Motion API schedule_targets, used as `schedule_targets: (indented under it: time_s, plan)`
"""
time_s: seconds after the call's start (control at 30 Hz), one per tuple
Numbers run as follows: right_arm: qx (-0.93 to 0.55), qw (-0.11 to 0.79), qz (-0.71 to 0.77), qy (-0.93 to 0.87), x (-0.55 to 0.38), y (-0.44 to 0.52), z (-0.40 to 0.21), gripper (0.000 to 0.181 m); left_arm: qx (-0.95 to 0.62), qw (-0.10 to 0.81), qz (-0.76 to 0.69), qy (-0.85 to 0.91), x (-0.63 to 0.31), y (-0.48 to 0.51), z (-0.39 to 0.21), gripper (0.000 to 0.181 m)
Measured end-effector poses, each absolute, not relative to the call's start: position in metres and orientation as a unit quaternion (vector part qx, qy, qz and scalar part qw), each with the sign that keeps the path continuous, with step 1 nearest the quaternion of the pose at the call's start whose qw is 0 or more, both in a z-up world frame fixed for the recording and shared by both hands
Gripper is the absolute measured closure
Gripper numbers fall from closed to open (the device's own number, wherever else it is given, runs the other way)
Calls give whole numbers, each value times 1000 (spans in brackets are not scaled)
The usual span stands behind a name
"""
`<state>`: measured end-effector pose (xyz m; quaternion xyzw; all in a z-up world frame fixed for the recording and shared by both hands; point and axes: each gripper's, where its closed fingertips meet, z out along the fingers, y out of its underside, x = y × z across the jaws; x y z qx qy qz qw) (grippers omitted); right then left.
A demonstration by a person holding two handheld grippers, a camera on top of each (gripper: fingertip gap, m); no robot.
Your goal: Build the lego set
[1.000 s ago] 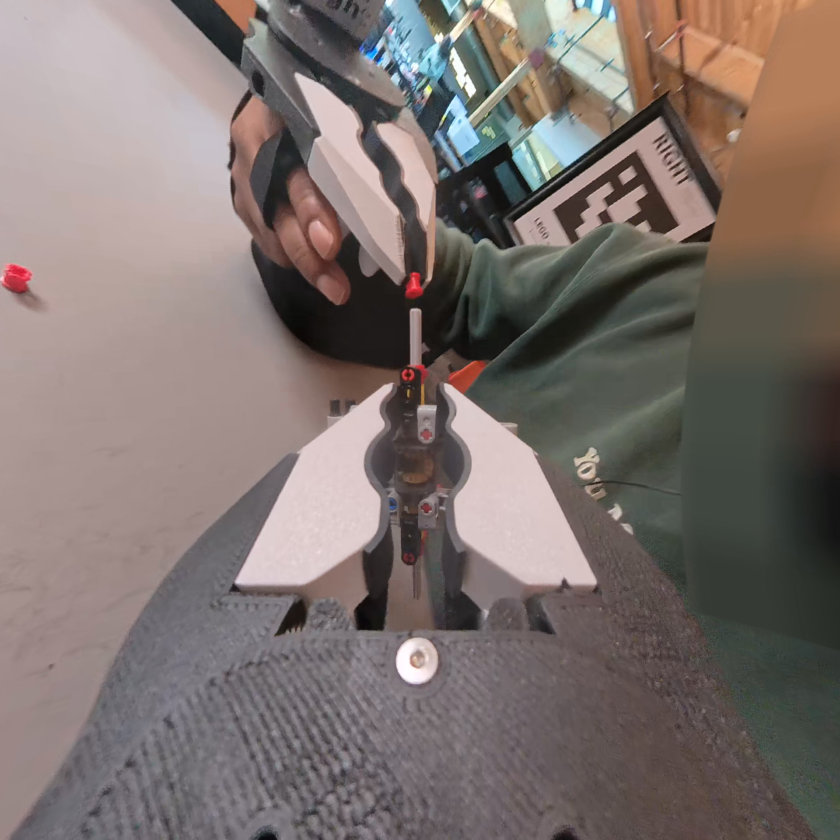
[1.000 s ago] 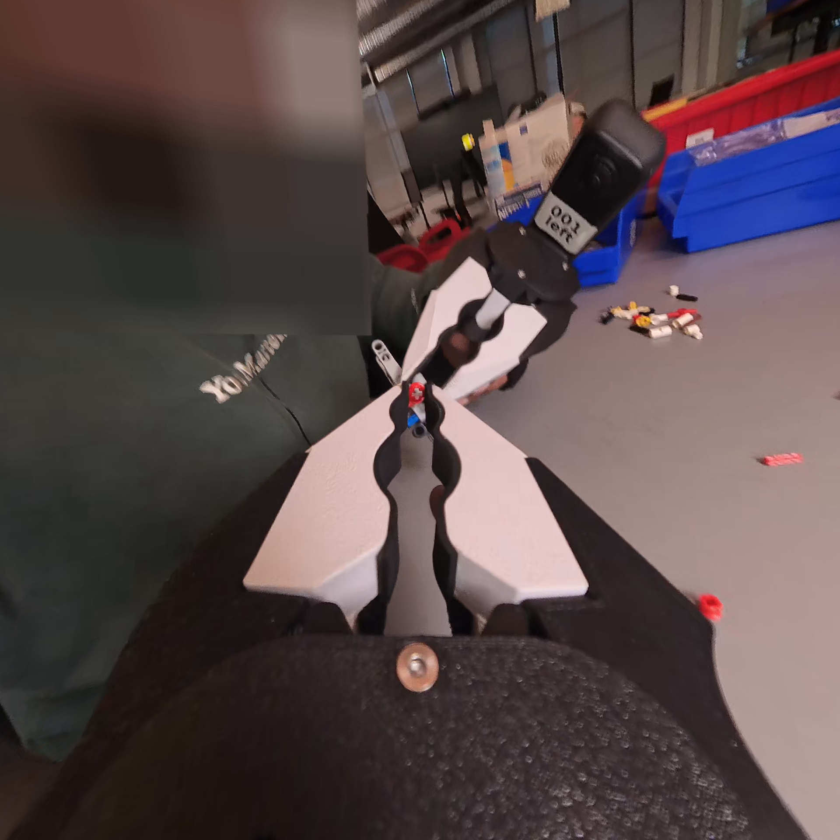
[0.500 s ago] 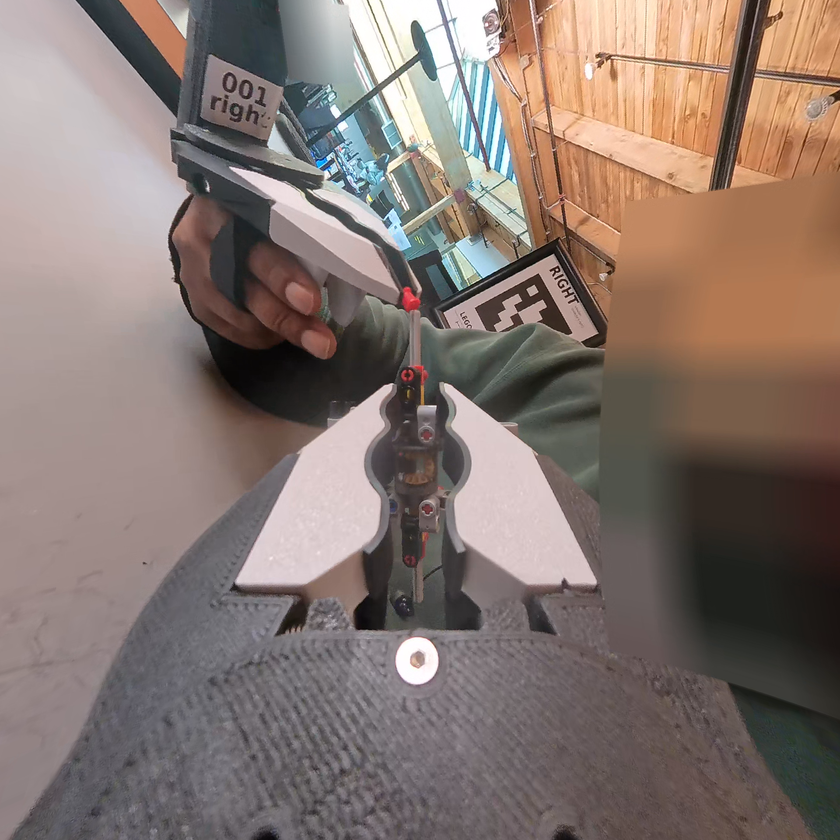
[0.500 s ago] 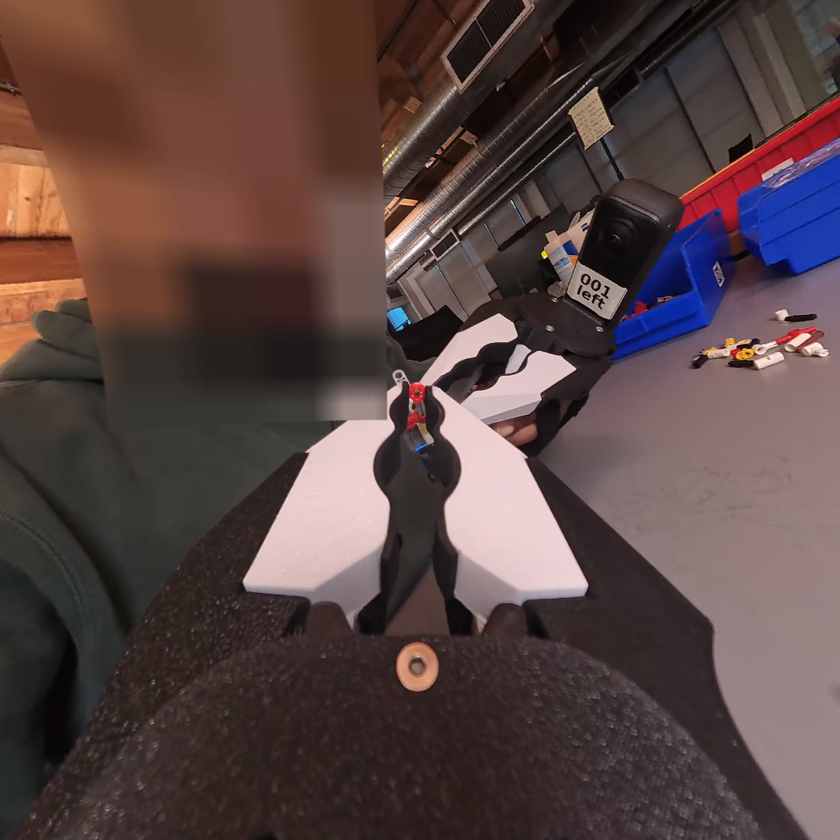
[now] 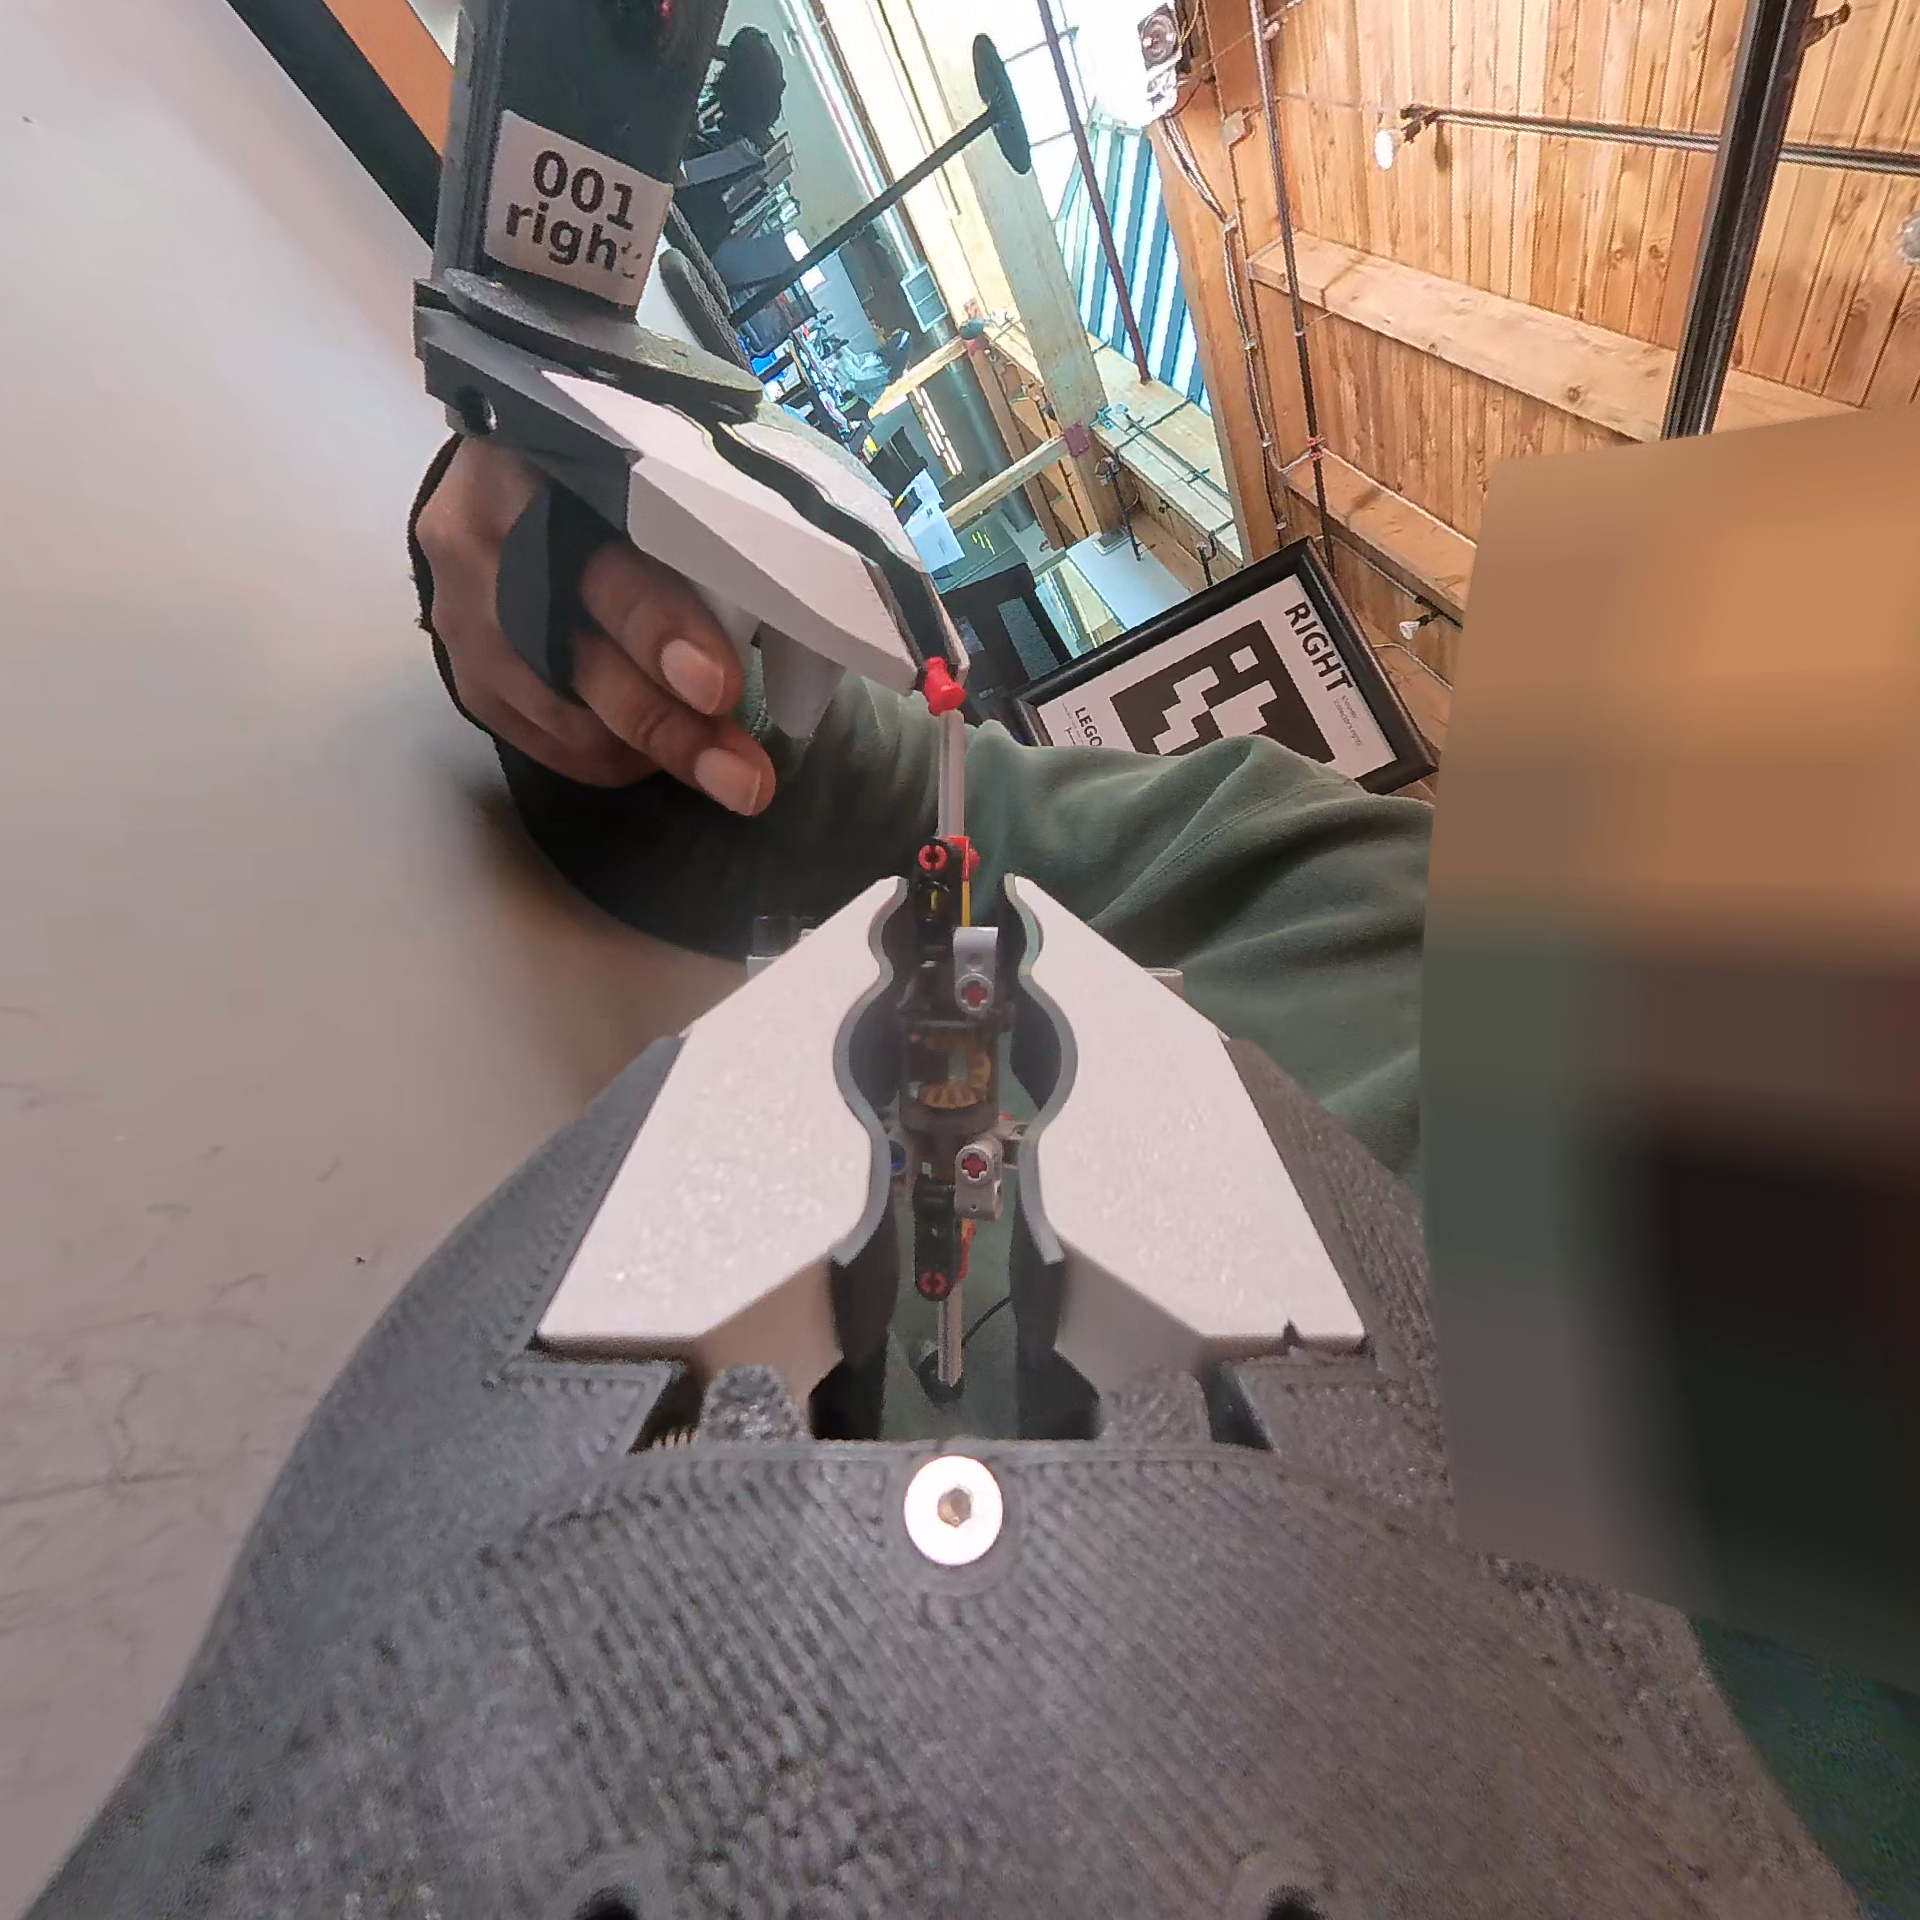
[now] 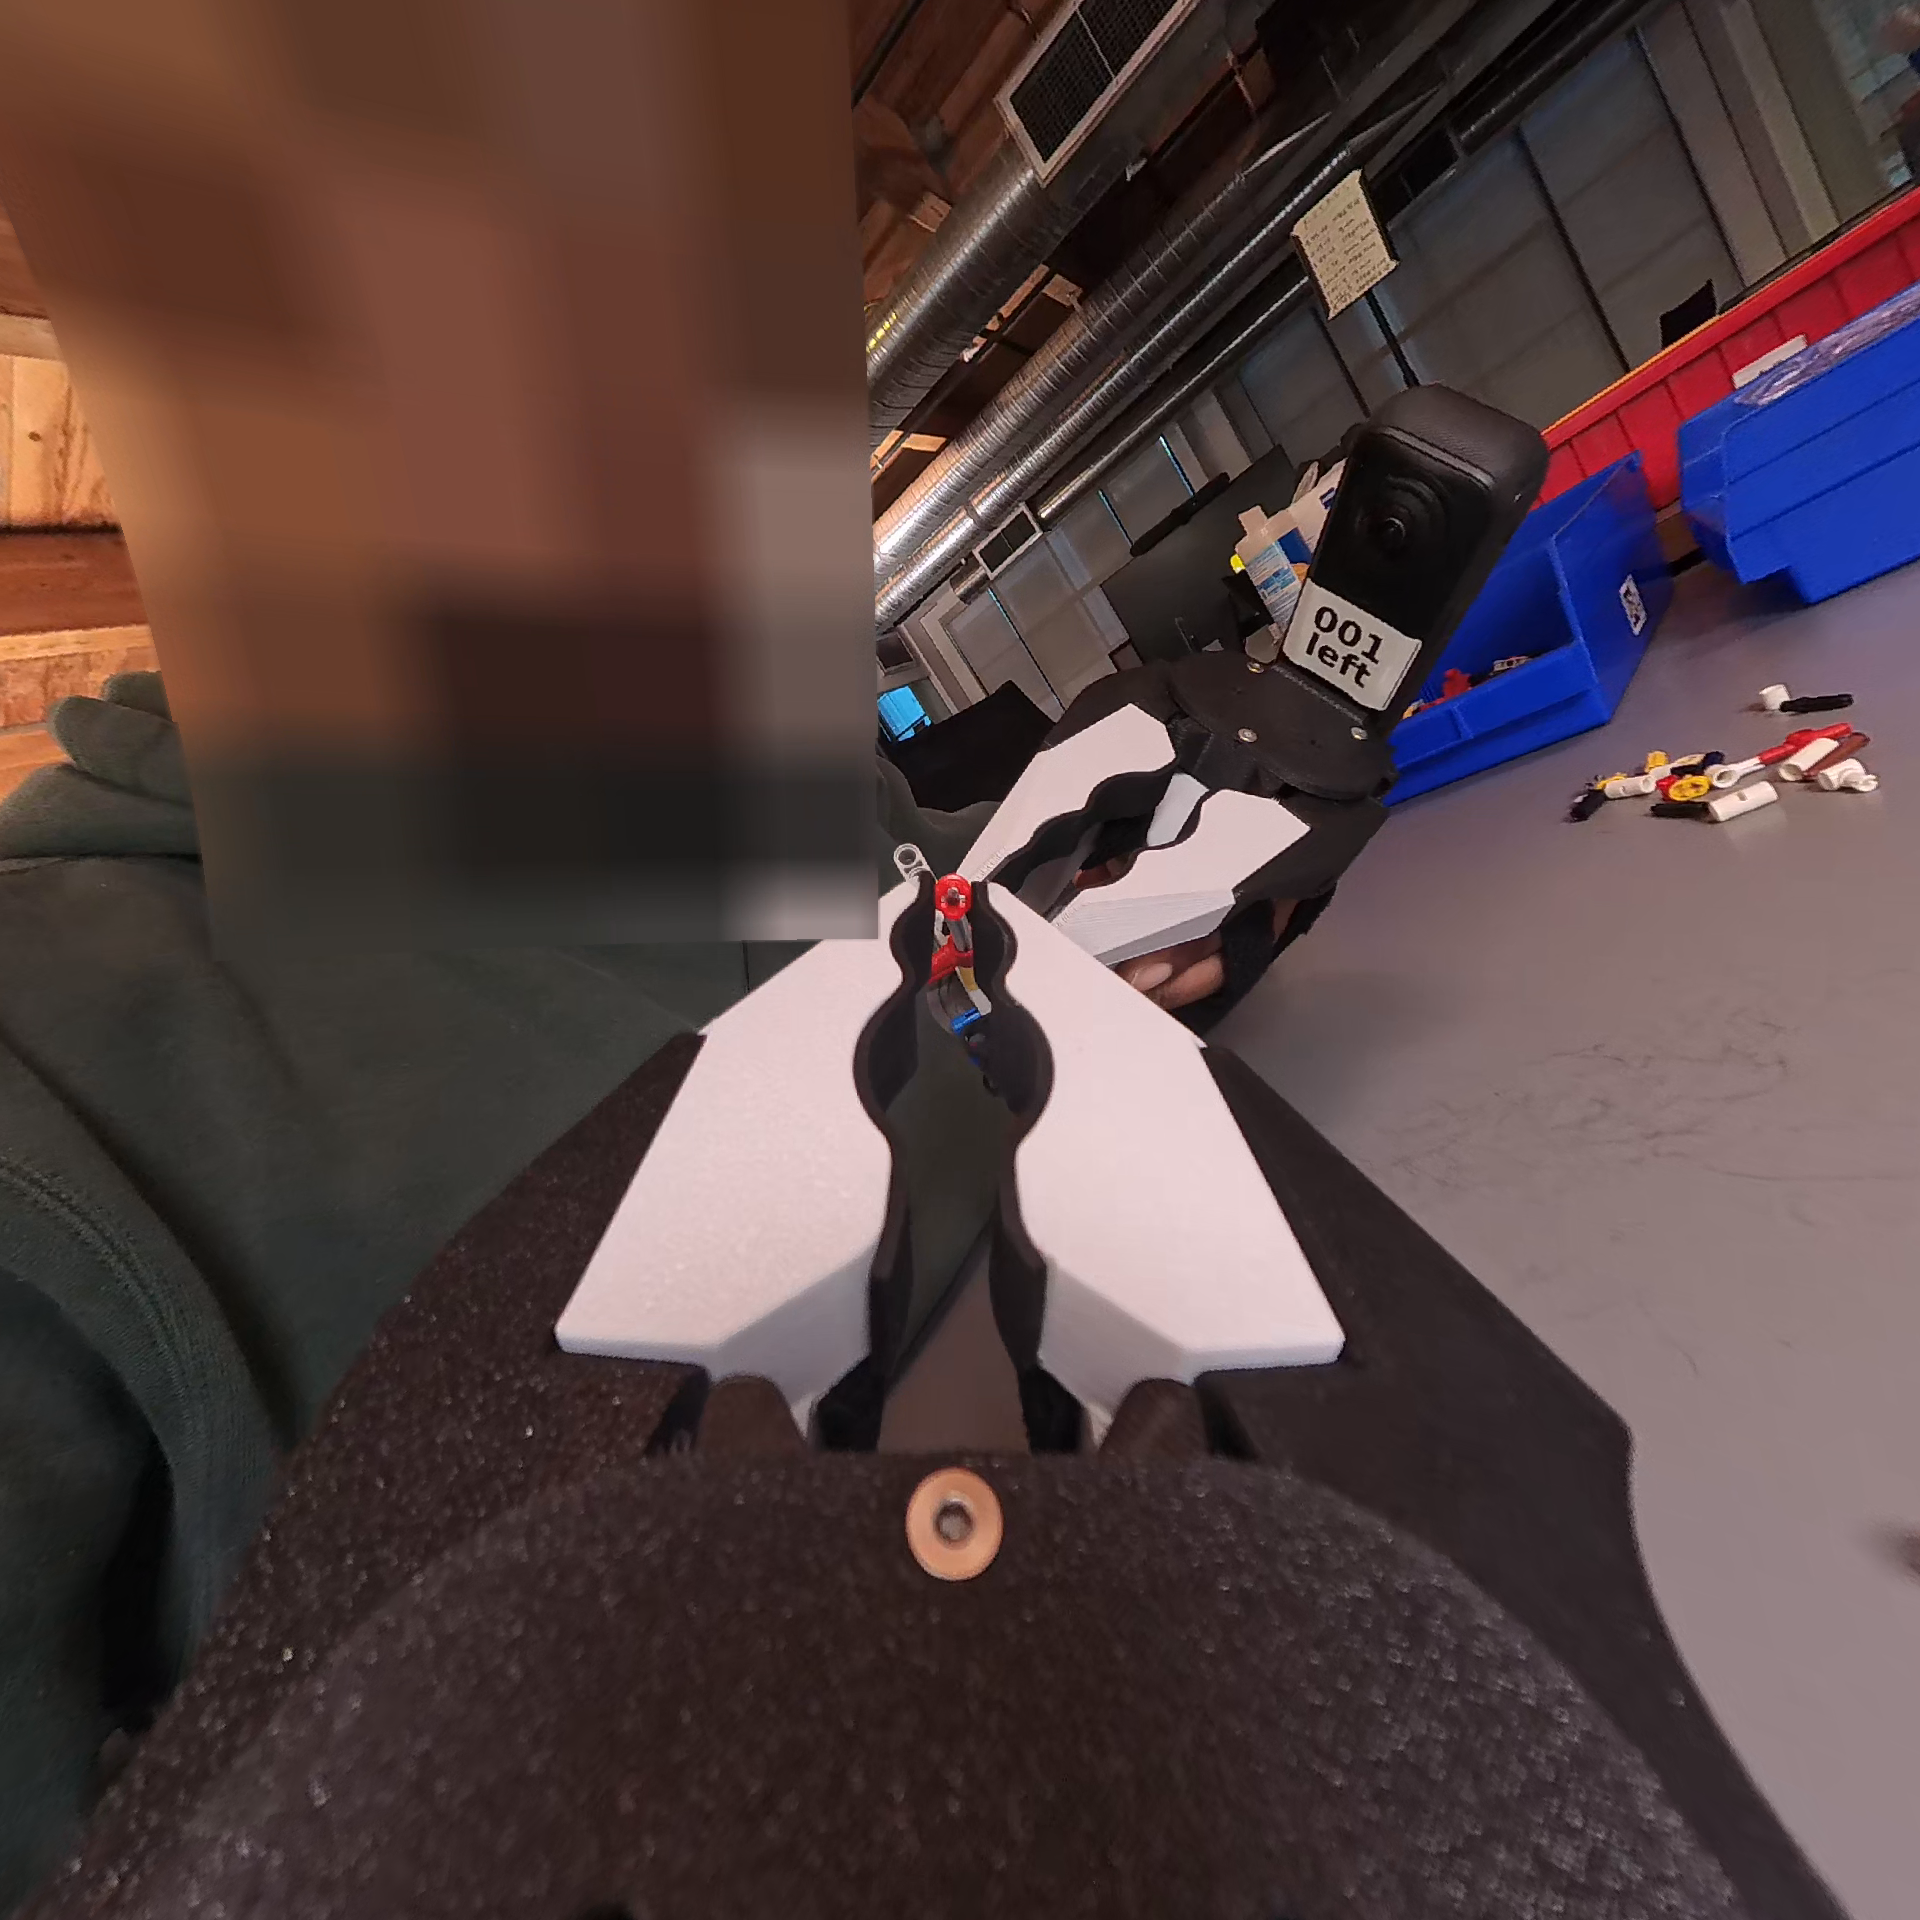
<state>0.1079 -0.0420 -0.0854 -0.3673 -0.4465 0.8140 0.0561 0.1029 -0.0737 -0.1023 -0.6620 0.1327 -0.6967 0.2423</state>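
1. Lego assembly, a slim stack of black, grey and red parts with a tan gear at its middle, is sitting between the two white fingers of the left tongs, which are pinching it along its length above the grey worktop.
2. Grey axle is rising from the top of the assembly toward the right tongs, seen farther off in the left wrist view.
3. Red bush is sitting at the upper end of the axle, and the tips of the right tongs are pressing together on it.
4. Person's hand is gripping the handle of the right tongs; a green sleeve is lying behind the assembly.
5. In the right wrist view, the right tongs are showing the red bush at their tips, with red, yellow and blue parts of the assembly visible through the gap just behind it.
6. Left tongs are showing beyond, their white fingers angled toward the same spot.
7. Loose pieces, white, red, yellow and black, are lying in a cluster on the worktop, well apart from both tongs.
8. Blue bin is standing near that cluster, and a framed black-and-white marker board is leaning behind the sleeve.
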Motion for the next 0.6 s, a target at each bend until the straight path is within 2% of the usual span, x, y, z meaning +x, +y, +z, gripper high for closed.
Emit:
schedule_targets:
  time_s: [0.6]
  plan:
    - [-376, 65, 793, -476, 108, -43, -96, 176, -672, 236, -690, 130, 102, -73, -111, 169]
